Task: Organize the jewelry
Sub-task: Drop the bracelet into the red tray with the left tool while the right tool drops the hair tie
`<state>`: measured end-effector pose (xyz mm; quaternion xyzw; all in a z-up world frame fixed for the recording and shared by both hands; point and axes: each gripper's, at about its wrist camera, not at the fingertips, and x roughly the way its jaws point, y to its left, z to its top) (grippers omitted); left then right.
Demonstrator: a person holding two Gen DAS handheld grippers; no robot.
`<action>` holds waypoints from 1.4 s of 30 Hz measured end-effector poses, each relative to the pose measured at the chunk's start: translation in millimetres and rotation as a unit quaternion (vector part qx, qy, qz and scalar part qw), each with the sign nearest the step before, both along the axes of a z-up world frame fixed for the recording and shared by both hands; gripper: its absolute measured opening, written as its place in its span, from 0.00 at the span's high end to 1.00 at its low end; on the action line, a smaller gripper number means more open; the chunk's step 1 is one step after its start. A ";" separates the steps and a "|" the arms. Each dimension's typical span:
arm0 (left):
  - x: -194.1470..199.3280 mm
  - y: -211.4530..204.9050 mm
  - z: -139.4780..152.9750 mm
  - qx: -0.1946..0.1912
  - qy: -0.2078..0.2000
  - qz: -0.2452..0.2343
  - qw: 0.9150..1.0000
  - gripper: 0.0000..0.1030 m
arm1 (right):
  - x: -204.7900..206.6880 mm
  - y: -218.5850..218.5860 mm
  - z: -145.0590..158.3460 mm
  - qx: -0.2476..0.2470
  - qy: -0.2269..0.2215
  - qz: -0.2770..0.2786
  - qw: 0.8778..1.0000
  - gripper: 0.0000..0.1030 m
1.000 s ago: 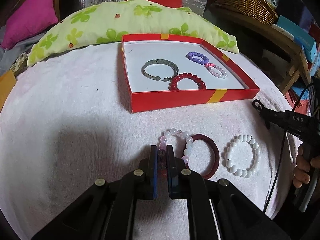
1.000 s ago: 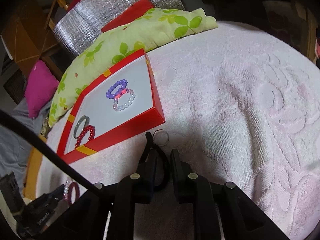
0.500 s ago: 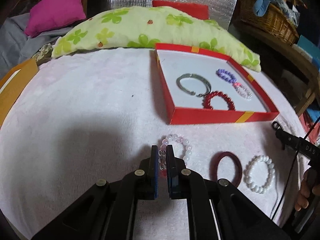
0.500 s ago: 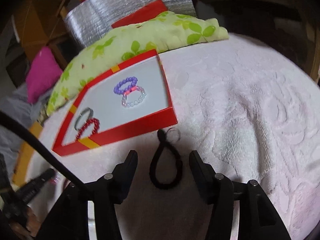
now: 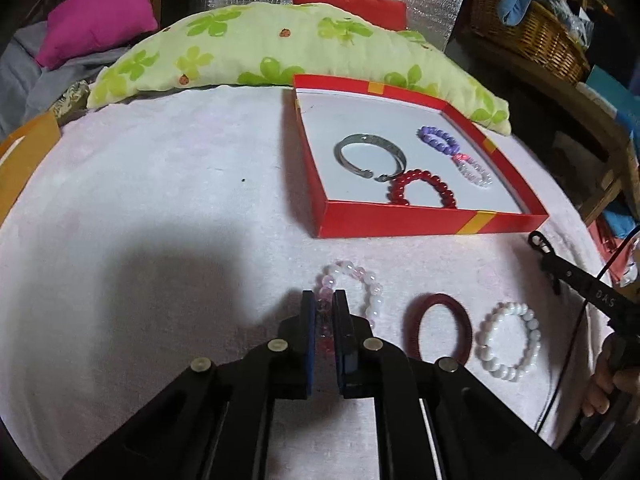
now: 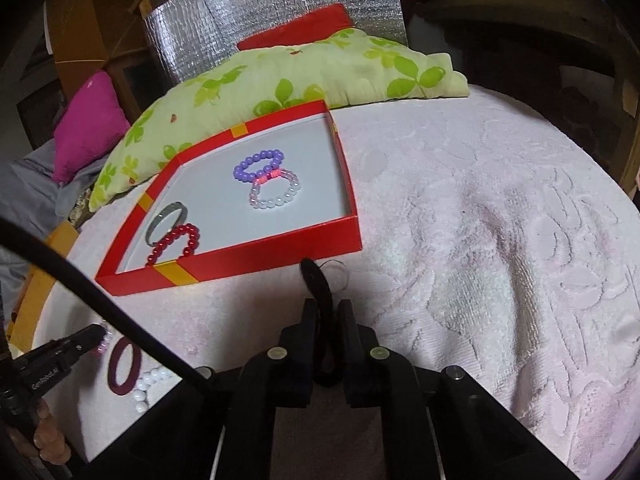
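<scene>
The left gripper (image 5: pixel 324 312) had its jaws drawn close on the near side of a pale pink and white beaded bracelet (image 5: pixel 362 280), whose far loop lay on the pink towel (image 5: pixel 160 208) just in front of the red box (image 5: pixel 400 222). The right gripper (image 6: pixel 326 320) was likewise closed on a black hair tie (image 6: pixel 316 280), pinched flat between its fingers, the free end reaching toward the box's near wall beside a thin clear ring (image 6: pixel 338 274) on the towel. Inside the box, on its white floor, lay a silver cuff bangle (image 5: pixel 370 156), a red beaded bracelet (image 5: pixel 422 188) touching the bangle's open end, a purple beaded bracelet (image 5: pixel 438 140) and a clear pinkish beaded bracelet (image 5: pixel 474 170), these last two touching each other near the box's right wall. To the right of the left gripper, a dark red ring bangle (image 5: pixel 438 328) and a white beaded bracelet (image 5: pixel 508 340) sat side by side on the towel. A green floral pillow (image 5: pixel 260 52) lay behind the box.
</scene>
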<state>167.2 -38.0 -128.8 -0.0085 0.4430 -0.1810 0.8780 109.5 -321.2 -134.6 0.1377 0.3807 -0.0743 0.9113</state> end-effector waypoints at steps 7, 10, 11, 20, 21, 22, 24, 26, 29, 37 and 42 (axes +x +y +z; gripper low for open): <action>-6.8 5.2 13.8 -0.024 -0.024 0.004 0.999 0.93 | -5.3 -2.1 4.2 0.040 -0.013 0.014 0.999 0.89; -11.2 8.4 23.1 -0.031 -0.042 0.003 0.999 0.93 | -8.0 1.5 8.5 0.046 -0.025 0.022 0.998 0.89; -13.2 9.4 26.9 -0.033 -0.050 0.003 0.998 0.93 | -8.6 3.2 10.1 0.048 -0.029 0.027 0.998 0.89; -19.3 18.0 50.5 -0.076 -0.093 -0.003 0.993 0.93 | -13.0 15.2 28.4 0.075 -0.077 0.066 0.992 0.89; -19.9 17.3 53.7 -0.082 -0.099 -0.007 0.992 0.93 | -11.9 15.4 29.4 0.078 -0.078 0.067 0.992 0.89; -20.7 16.2 55.9 -0.085 -0.104 -0.011 0.991 0.93 | -10.3 15.3 30.7 0.082 -0.079 0.068 0.991 0.89; -21.0 13.0 61.8 -0.091 -0.114 -0.019 0.989 0.93 | -6.7 15.1 33.3 0.086 -0.079 0.069 0.991 0.89; -18.4 8.1 66.6 -0.094 -0.118 -0.024 0.988 0.93 | -0.2 14.2 36.5 0.098 -0.079 0.071 0.990 0.89; -5.2 -1.2 73.4 -0.096 -0.120 -0.031 0.988 0.93 | 14.4 13.9 38.5 0.123 -0.074 0.079 0.986 0.89; 58.2 -16.5 78.4 -0.129 -0.099 -0.039 0.986 0.93 | 58.0 21.1 34.3 0.125 -0.055 0.083 0.987 0.89; 96.2 -29.3 71.3 -0.126 -0.093 -0.028 0.987 0.93 | 75.5 16.0 28.2 0.131 -0.052 0.070 0.988 0.89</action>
